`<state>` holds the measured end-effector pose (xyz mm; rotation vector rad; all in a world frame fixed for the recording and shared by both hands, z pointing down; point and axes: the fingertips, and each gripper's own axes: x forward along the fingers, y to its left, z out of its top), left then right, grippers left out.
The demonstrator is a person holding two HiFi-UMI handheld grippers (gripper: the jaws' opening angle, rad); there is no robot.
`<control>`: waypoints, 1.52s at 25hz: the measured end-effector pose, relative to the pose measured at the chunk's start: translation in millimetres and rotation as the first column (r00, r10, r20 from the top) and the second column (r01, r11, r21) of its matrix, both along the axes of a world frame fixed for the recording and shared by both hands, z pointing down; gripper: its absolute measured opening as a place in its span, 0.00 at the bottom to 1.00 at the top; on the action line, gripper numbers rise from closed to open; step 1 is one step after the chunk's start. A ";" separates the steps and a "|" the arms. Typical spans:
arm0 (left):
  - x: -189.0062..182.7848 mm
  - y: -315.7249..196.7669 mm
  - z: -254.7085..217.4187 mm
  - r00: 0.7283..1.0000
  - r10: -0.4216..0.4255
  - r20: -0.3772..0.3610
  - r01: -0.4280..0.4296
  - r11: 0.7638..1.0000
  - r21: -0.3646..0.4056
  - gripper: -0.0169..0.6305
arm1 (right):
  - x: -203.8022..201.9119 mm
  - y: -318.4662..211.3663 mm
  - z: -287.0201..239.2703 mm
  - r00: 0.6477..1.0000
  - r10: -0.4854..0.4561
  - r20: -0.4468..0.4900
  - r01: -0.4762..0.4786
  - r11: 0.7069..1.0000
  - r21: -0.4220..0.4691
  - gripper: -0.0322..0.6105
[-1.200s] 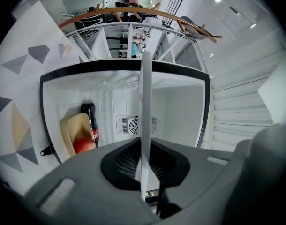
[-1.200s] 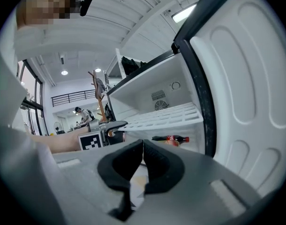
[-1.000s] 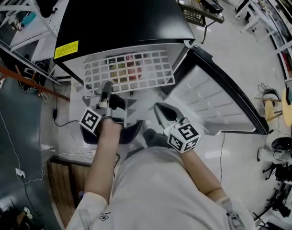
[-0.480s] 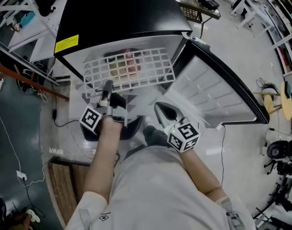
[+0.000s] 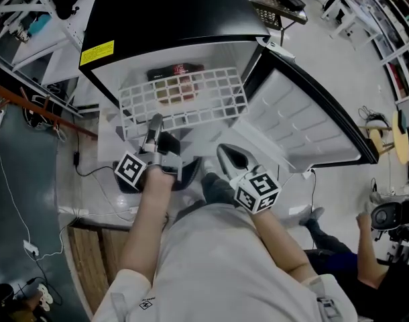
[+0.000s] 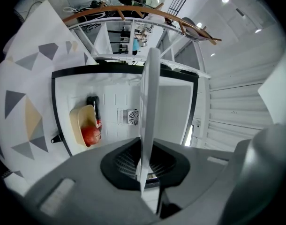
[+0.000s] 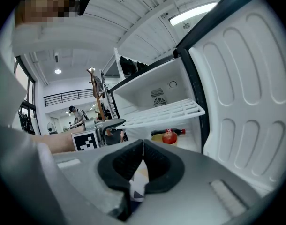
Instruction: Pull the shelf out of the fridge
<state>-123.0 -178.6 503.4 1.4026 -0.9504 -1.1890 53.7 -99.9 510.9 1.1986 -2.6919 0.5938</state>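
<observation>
Head view: the black-topped fridge (image 5: 171, 12) is standing with its door (image 5: 305, 126) swung wide to the right. The white wire shelf (image 5: 184, 99) is sticking out of the open front, roughly level, over the lower compartment. The left forearm is reaching straight up the frame, and the left gripper (image 5: 153, 127) is pointing at the fridge with its jaws clenched on the shelf's front edge, left of centre. In the left gripper view the shelf (image 6: 150, 93) is running edge-on between the jaws.

The right gripper (image 5: 226, 156) is hovering just below the shelf's front, aimed at the fridge, jaws pressed together on nothing.

Against the earlier frames, the shelf is sitting further out: a dark bottle (image 5: 176, 69) is now showing past its rear edge. A seated person (image 5: 345, 260) is now appearing at lower right.
</observation>
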 end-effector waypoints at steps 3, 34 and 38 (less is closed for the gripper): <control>2.1 4.3 -0.5 1.000 0.002 -0.002 -0.002 1.000 0.005 0.08 | 1.6 4.4 0.5 1.000 0.003 -0.001 -0.003 1.000 0.000 0.05; -110.6 172.1 38.5 0.904 -0.391 0.176 0.406 0.912 -0.063 0.09 | -109.3 26.9 10.9 0.899 -0.439 -0.001 0.438 0.898 -0.041 0.05; -132.8 189.4 26.9 0.846 -0.457 0.275 0.492 0.867 -0.075 0.09 | -137.7 19.2 -5.6 0.851 -0.525 0.001 0.525 0.851 -0.018 0.05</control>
